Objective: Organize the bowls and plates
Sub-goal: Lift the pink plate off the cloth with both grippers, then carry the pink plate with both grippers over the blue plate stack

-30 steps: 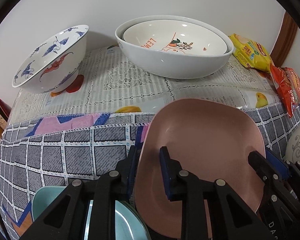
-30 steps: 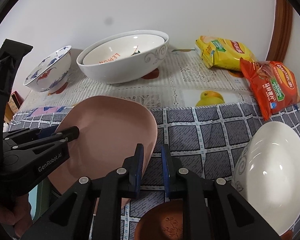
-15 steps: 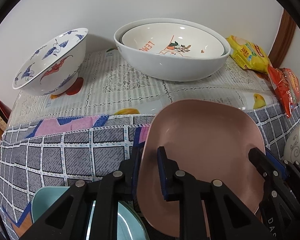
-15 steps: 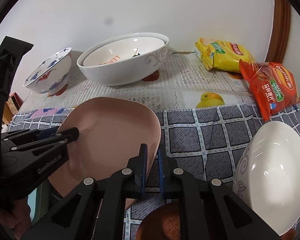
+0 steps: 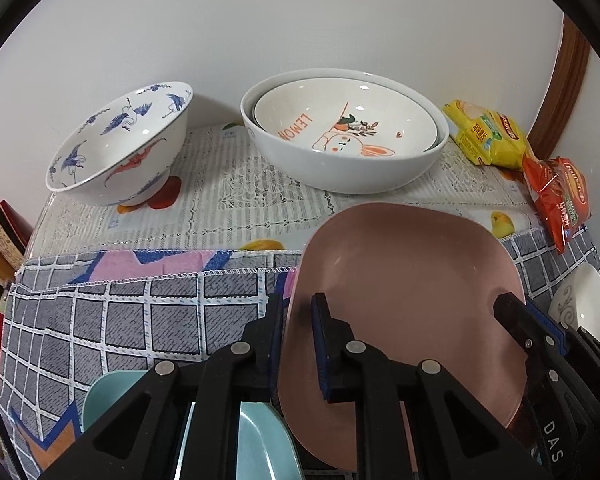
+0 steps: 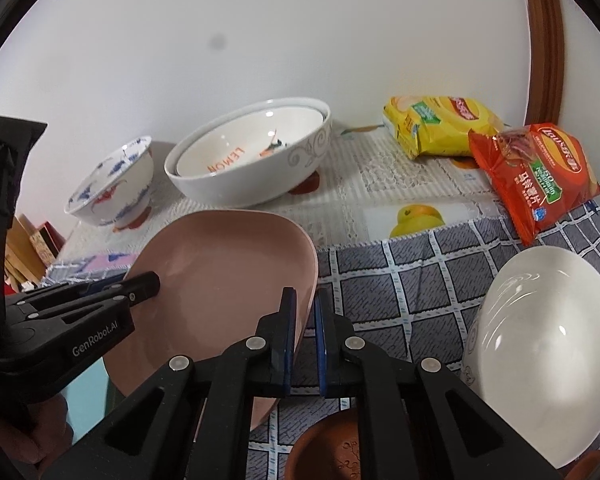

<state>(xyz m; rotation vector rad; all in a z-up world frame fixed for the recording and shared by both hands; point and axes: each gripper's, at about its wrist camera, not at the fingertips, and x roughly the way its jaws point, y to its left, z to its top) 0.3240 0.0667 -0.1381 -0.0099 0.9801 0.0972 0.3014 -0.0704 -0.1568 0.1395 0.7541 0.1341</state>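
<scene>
Two grippers share a pink plate [image 5: 400,288]

Left gripper [image 5: 296,320] and right gripper [image 6: 302,312] jaws each clamp opposite rims, likely steadying it for stacking.

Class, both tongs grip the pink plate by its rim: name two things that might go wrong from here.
1. The pink plate is pinched only at its edges by the left tongs and right tongs; it may slip.
2. Lowered carelessly, it might strike the teal plate below.

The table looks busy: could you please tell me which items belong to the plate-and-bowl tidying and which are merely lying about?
Belongs to the job:
pink plate
teal plate
crane bowl
nested bowls
white bowl
brown dish

Just lying about:
yellow snack bag
red snack bag
</scene>
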